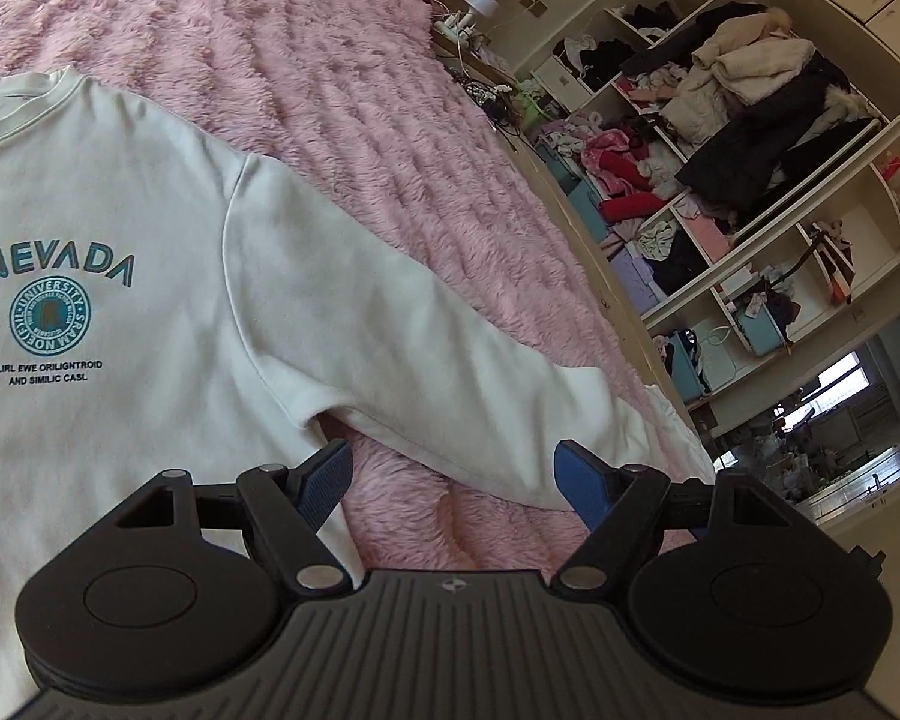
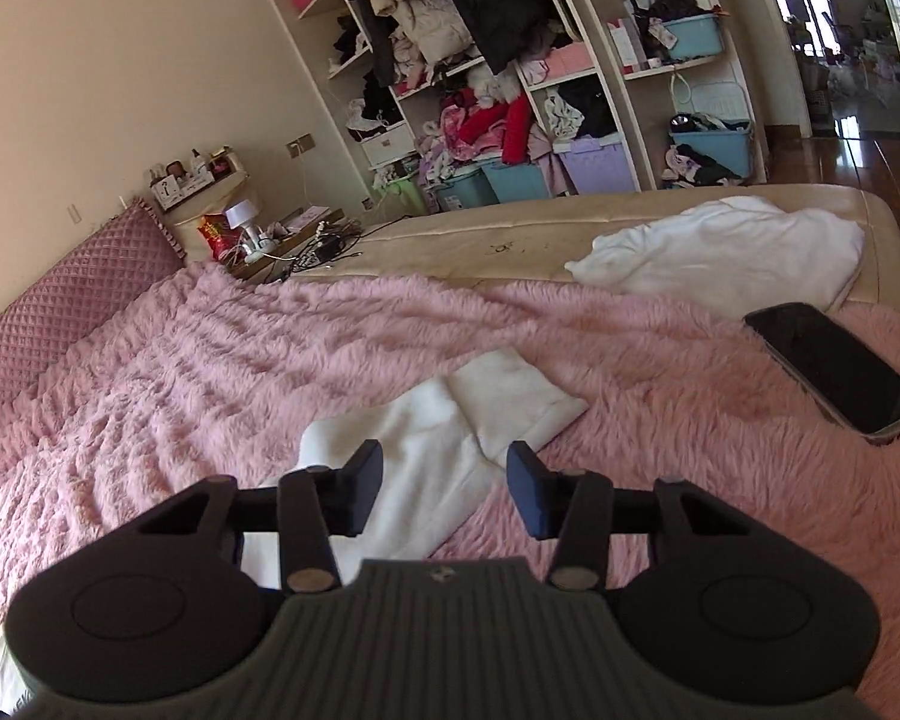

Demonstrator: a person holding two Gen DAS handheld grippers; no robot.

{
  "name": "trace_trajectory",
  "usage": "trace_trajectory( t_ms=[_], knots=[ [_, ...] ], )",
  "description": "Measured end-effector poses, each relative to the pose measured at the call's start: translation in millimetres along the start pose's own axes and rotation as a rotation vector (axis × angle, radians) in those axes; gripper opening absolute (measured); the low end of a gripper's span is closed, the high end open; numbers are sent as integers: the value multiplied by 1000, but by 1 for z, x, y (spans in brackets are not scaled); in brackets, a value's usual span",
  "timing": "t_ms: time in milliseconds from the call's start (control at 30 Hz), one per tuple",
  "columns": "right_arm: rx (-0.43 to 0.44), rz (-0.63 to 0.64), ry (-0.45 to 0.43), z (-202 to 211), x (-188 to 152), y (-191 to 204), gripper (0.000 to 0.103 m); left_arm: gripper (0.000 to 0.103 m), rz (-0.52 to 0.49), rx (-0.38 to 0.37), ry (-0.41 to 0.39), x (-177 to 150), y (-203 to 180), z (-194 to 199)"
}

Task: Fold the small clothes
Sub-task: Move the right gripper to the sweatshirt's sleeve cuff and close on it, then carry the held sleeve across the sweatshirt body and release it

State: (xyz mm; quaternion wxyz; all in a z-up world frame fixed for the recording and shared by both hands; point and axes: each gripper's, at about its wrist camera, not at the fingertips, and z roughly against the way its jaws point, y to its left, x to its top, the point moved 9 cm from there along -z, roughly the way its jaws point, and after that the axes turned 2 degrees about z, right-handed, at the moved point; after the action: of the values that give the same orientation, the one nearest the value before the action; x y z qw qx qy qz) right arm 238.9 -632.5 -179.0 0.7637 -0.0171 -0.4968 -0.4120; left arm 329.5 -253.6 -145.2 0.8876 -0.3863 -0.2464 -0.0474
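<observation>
A white sweatshirt [image 1: 120,228] with a teal "NEVADA" print lies flat on the pink fluffy blanket [image 1: 342,96]. Its long sleeve [image 1: 438,348] stretches out to the right. My left gripper [image 1: 453,474] is open and empty, hovering just above the blanket near the armpit, between body and sleeve. In the right wrist view the sleeve [image 2: 426,456] and its cuff [image 2: 516,402] lie on the blanket [image 2: 210,348]. My right gripper [image 2: 444,480] is open and empty, just above the sleeve near the cuff.
A black phone [image 2: 834,366] lies on the blanket at right. Another white garment [image 2: 726,246] lies crumpled on the bare mattress edge. Open shelves [image 2: 510,60] stuffed with clothes and bins stand beyond. A cluttered bedside table [image 2: 270,240] and pink pillow [image 2: 60,300] are at left.
</observation>
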Motion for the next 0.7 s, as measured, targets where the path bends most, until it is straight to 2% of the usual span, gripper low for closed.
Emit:
trace_trajectory(
  t_ms=[167, 333, 367, 400, 433, 567, 700],
  knots=[
    [-26, -150, 57, -46, -6, -30, 43, 89, 31, -9, 37, 1, 4, -38],
    [13, -212, 38, -63, 1, -35, 43, 89, 69, -3, 105, -12, 12, -69],
    [18, -214, 41, -66, 2, -33, 33, 89, 78, -7, 117, -15, 14, -73],
    [17, -213, 45, -69, 3, -32, 10, 89, 82, -4, 129, -18, 17, -79],
    [4, -208, 48, -71, 4, -32, 1, 89, 78, 2, 131, -19, 18, -81],
    [27, -214, 13, -63, 8, -26, 2, 90, 57, 0, 130, -20, 15, -80],
    [46, -157, -38, -49, 20, -10, 2, 90, 68, -10, 105, -13, 14, -75]
  ],
)
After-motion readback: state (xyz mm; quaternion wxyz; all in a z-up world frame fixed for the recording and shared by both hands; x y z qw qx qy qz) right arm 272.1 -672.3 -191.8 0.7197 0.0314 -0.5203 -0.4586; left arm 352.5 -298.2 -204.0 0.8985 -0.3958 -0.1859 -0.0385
